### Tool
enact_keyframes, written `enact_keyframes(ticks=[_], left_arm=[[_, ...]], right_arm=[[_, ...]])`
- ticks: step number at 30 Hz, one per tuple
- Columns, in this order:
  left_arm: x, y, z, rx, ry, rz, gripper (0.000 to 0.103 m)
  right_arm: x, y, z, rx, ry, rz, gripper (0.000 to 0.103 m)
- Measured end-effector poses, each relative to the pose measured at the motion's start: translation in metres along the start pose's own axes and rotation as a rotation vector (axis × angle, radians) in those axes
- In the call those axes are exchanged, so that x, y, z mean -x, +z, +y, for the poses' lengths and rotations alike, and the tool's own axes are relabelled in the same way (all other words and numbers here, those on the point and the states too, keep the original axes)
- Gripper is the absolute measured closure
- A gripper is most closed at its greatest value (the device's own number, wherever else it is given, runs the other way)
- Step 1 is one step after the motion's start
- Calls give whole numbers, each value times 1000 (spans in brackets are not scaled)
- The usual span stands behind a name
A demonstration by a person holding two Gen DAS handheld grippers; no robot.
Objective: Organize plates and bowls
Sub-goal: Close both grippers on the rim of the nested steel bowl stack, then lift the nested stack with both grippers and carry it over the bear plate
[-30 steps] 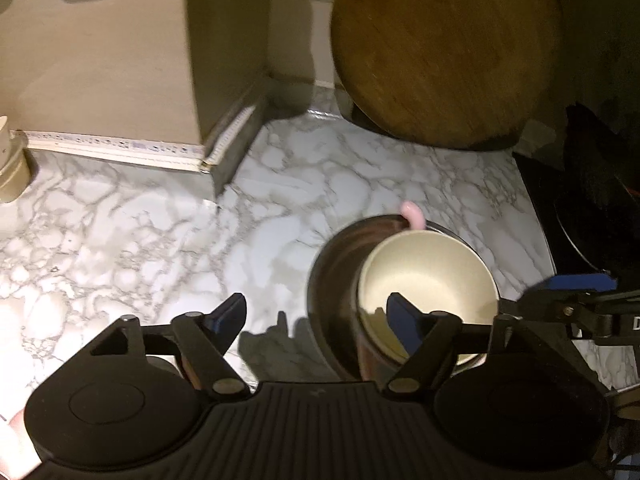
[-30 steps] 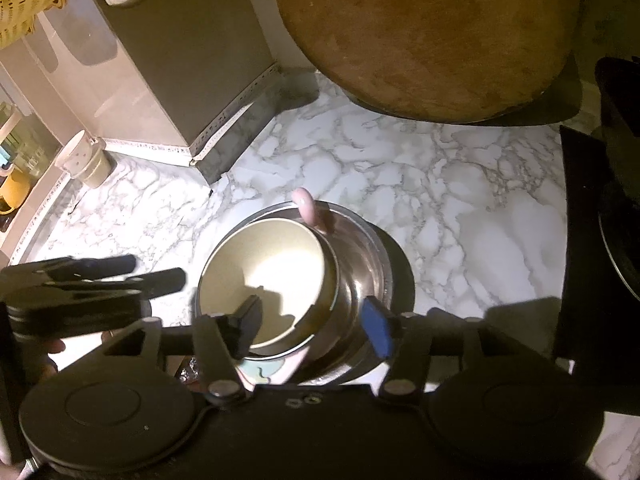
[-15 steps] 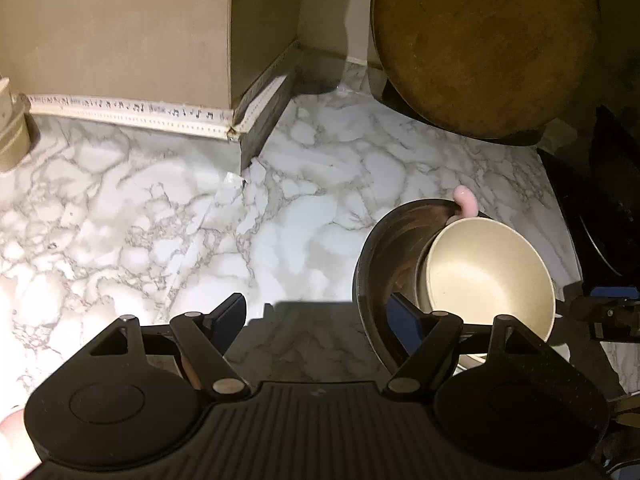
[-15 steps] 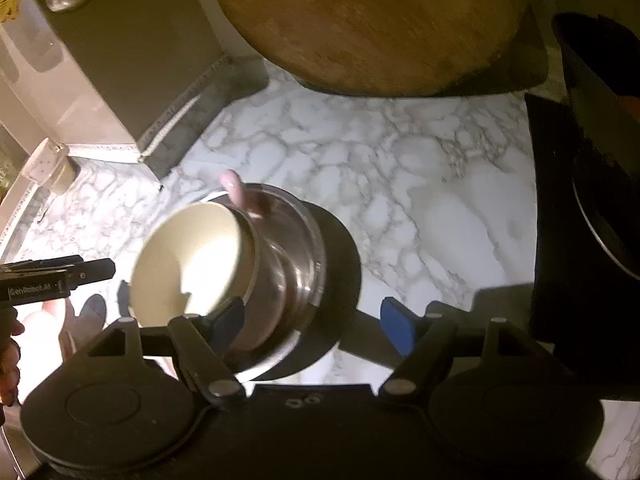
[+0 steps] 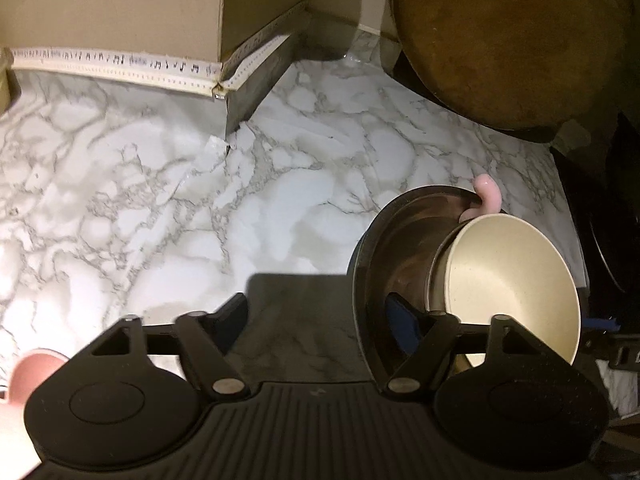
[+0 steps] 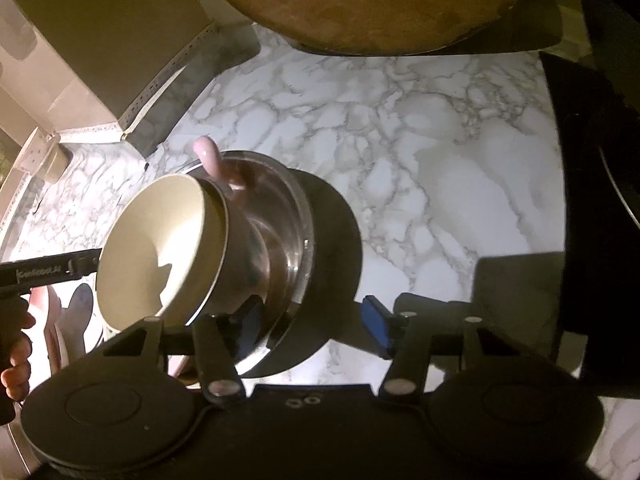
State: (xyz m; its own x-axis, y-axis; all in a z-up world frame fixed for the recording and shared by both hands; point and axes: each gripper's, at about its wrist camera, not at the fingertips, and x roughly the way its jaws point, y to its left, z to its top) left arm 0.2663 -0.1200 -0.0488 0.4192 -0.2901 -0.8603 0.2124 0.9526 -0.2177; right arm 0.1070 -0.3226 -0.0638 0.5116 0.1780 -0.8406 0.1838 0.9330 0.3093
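Two grippers meet over one tilted stack of bowls on the white marbled table (image 5: 168,208).

In the left wrist view, a tan box (image 5: 120,4) with taped edges stands at the far left. The left gripper (image 5: 318,318) comes next. Its fingers (image 5: 404,322) are closing but still released: one is out over bare table, and the blue-padded one is inside the steel bowl (image 5: 400,240). That puts the bowl's near rim between them, with nothing pressed yet. The steel bowl sits right of centre, tipped on its side. A cream bowl (image 5: 508,280) is nested in it and leans out to the right. A pink knob (image 5: 488,196) pokes up at the far rim; what it belongs to is not clear. A round wooden board (image 5: 512,40) leans at the back right, with a black stove top (image 5: 616,248) beyond it.

In the right wrist view, the person's hand (image 6: 16,360) grips the left tool's handle at the left edge. The cream bowl now opens to the left. The right gripper (image 6: 312,320) is also closing and not yet clamped. One finger is tucked inside the steel bowl behind the cream one, and the blue pad is just outside the rim, so the rim stands between them.
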Motion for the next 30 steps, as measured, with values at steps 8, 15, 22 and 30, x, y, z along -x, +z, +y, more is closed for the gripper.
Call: enact_keyframes(ticks=[8, 15, 22, 30], left_arm=[[-12, 1, -2, 44, -61, 50, 69], [-15, -3, -9, 47, -98, 86, 91], [-12, -5, -15, 23, -61, 77, 92], [-5, -7, -18, 17, -51, 52, 93]], right_arm=[[-15, 2, 0, -28, 42, 47, 76], [-17, 4, 7, -8, 54, 63, 87], [-18, 5, 10, 4, 25, 64, 87], [-12, 5, 15, 26, 1, 35, 88]])
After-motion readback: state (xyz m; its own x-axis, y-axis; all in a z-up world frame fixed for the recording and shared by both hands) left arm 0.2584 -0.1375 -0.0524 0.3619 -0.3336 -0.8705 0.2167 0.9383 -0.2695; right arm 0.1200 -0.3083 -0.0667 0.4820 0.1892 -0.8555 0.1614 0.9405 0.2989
